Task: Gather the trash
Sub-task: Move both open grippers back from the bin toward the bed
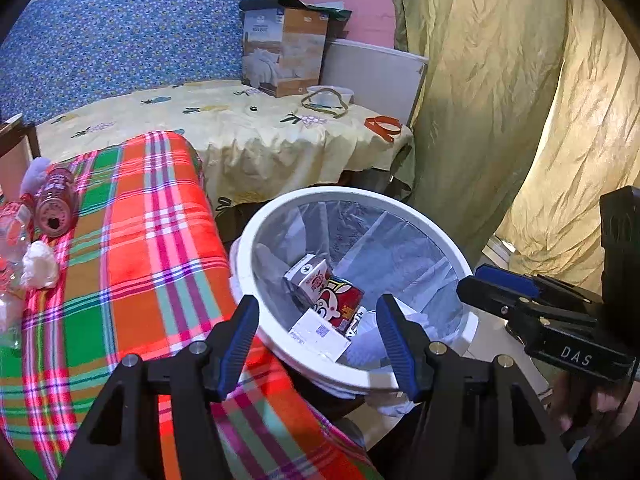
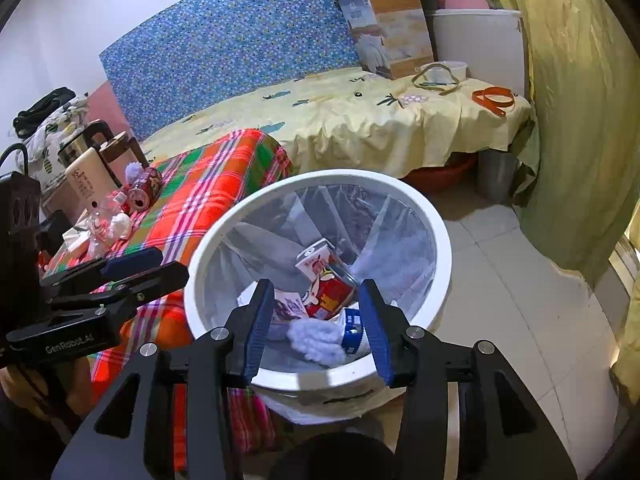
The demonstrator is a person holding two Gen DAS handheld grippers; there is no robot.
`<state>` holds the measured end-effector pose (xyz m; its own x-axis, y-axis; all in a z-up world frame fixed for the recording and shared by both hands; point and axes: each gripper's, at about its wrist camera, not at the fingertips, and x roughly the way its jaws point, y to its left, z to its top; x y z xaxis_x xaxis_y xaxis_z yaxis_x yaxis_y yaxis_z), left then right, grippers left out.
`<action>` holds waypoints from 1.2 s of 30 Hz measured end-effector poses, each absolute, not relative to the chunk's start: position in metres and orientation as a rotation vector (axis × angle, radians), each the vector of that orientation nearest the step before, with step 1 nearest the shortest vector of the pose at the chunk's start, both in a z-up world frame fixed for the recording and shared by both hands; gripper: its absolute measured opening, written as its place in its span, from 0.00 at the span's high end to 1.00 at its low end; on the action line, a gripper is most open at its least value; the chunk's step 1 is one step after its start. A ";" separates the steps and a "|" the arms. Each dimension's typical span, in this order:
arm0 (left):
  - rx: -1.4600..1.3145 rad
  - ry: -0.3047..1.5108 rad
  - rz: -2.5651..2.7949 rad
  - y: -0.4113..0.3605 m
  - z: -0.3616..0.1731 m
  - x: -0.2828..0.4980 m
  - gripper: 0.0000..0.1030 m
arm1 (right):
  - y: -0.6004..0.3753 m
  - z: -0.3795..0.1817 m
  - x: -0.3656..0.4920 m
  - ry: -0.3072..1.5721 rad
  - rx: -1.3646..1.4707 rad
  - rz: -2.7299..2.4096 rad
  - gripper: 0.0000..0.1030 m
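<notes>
A white trash bin (image 1: 424, 216) with a clear liner stands beside a plaid-covered table (image 1: 132, 240); it also shows in the right wrist view (image 2: 400, 184). Inside lie a red carton (image 1: 336, 300), a white box (image 1: 320, 334) and a crumpled tissue (image 2: 316, 338). My left gripper (image 1: 318, 336) is open and empty over the bin's near rim. My right gripper (image 2: 318, 320) is open and empty above the bin. On the table lie a red can (image 1: 54, 204), a crumpled tissue (image 1: 40, 266) and a clear plastic bottle (image 1: 12, 232).
A bed with a yellow sheet (image 1: 224, 128) lies behind, bearing a cardboard box (image 1: 282, 52), a white bowl (image 1: 330, 94) and an orange strap (image 1: 384, 126). An olive curtain (image 1: 500, 100) hangs at the right. A kettle (image 2: 88, 144) stands at the far left.
</notes>
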<state>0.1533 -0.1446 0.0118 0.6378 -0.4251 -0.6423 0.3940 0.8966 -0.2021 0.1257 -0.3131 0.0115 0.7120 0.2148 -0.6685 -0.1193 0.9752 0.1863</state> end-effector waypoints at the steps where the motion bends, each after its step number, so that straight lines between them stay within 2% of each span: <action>1: -0.048 0.741 -0.463 -0.142 0.013 0.151 0.39 | -0.312 0.012 0.126 0.756 0.134 0.189 0.55; 36: -0.162 0.705 -0.209 -0.025 0.007 0.095 0.39 | -0.215 0.017 0.115 0.772 0.108 0.470 0.55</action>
